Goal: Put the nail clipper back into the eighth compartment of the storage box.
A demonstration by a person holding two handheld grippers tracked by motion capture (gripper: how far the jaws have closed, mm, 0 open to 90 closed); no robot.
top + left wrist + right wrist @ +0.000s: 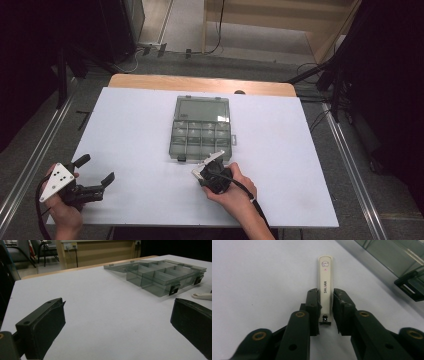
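A white nail clipper with a small printed logo lies on the white table sheet, pointing away from me in the right gripper view. My right gripper is shut on its near half, one black pad pressed to each long side. In the high view that gripper sits just in front of the near edge of a clear grey compartment box. The left gripper rests at the table's near left, open, with nothing between its fingers.
The box's lid lies open flat behind its several compartments, with black latches on the near wall. The box stands off to the right in the left gripper view. Bare wood edges the far side.
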